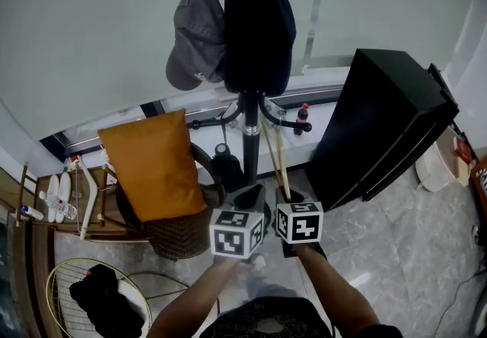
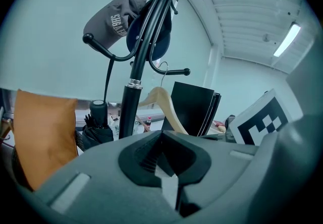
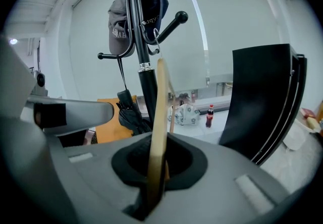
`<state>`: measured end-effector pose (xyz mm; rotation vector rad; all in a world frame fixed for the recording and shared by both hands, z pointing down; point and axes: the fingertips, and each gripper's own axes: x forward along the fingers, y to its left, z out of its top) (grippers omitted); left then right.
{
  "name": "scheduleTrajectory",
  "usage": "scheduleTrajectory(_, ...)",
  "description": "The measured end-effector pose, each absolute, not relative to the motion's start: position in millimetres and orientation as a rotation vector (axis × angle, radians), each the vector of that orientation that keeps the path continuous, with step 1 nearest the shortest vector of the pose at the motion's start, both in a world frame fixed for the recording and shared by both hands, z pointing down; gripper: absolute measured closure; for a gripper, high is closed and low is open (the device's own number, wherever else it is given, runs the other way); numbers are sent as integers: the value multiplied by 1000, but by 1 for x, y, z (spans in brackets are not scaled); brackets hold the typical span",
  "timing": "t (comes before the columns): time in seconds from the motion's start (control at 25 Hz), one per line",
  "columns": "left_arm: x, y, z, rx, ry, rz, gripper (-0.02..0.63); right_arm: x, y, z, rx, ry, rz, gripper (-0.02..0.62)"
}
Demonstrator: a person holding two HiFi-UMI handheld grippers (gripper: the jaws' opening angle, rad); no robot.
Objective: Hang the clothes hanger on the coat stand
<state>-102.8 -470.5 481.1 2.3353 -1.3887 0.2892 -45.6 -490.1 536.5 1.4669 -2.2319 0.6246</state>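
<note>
Right gripper (image 3: 152,200): jaws clamped on wooden hanger (image 3: 160,117), low end. Hanger upright before coat stand (image 3: 144,69), hook just beside lower peg. Left gripper (image 2: 169,187): jaws together, empty, facing coat stand.

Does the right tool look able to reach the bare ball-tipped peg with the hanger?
Probably yes: the right tool grips the hanger, its hook sits right by that peg, which carries nothing; the caps hang elsewhere.

I see a grey marbled floor (image 1: 403,253) carrying the coat stand (image 1: 251,154), a black cabinet (image 1: 380,123), a wicker chair (image 1: 179,237) and, I think, a wire basket (image 1: 68,279).
</note>
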Motion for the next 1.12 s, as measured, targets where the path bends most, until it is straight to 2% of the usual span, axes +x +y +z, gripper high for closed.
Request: scheduleTrajectory(1.12, -111, -469, 492, 2320, -1384, 323, 601, -55, -488, 558, 1440, -2210, 649, 572)
